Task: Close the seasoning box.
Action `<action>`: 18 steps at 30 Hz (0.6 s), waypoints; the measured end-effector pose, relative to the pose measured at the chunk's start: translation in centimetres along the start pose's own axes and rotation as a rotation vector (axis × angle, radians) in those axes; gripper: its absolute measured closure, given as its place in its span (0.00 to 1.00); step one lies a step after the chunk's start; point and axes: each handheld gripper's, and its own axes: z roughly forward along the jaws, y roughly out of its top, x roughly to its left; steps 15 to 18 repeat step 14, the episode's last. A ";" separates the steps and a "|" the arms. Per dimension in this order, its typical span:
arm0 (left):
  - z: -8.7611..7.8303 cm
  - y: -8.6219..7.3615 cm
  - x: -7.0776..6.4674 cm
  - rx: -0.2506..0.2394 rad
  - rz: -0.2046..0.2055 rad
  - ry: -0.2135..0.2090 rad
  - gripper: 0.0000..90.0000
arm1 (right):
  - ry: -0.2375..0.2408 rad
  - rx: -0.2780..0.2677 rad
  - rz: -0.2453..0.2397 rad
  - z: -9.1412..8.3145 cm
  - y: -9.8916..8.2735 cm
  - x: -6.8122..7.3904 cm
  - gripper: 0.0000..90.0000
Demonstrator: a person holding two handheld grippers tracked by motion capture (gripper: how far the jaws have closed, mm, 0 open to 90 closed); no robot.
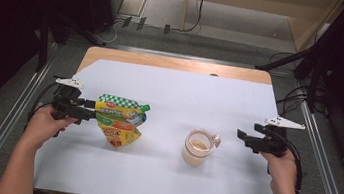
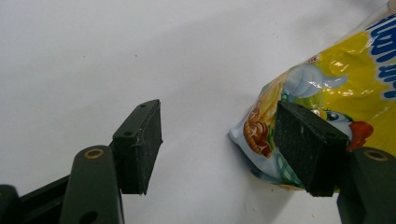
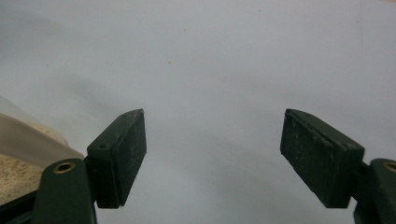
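Snack pouch (image 2: 336, 79) beside left gripper's (image 2: 219, 144) spread fingers (image 2: 140, 144).

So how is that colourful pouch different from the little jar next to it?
The pouch is soft, crinkled and printed in yellow and green; the jar is stiff, clear and plain. The pouch's contents are hidden; the jar shows pale beige contents. The left gripper is at the pouch; the right gripper stands clear of the jar. Both rest on the white sheet.
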 end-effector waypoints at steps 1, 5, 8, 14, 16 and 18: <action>0.0 0.0 0.0 -0.003 0.000 -0.003 0.35 | 0.005 0.000 0.000 0.0 -0.1 0.0 0.25; 0.0 0.0 0.2 -0.005 -0.007 0.000 0.34 | 0.018 0.014 -0.011 0.1 -0.2 0.0 0.24; 0.0 0.0 0.3 -0.001 -0.009 0.005 0.34 | 0.019 0.031 -0.010 0.4 -0.3 0.0 0.24; -0.1 0.0 0.4 -0.012 -0.015 0.004 0.34 | 0.018 0.038 -0.010 0.5 -0.5 -0.1 0.24; -0.1 0.0 0.4 -0.012 -0.015 0.004 0.34 | 0.018 0.038 -0.010 0.5 -0.5 -0.1 0.24; -0.1 0.0 0.4 -0.012 -0.015 0.004 0.34 | 0.018 0.038 -0.010 0.5 -0.5 -0.1 0.24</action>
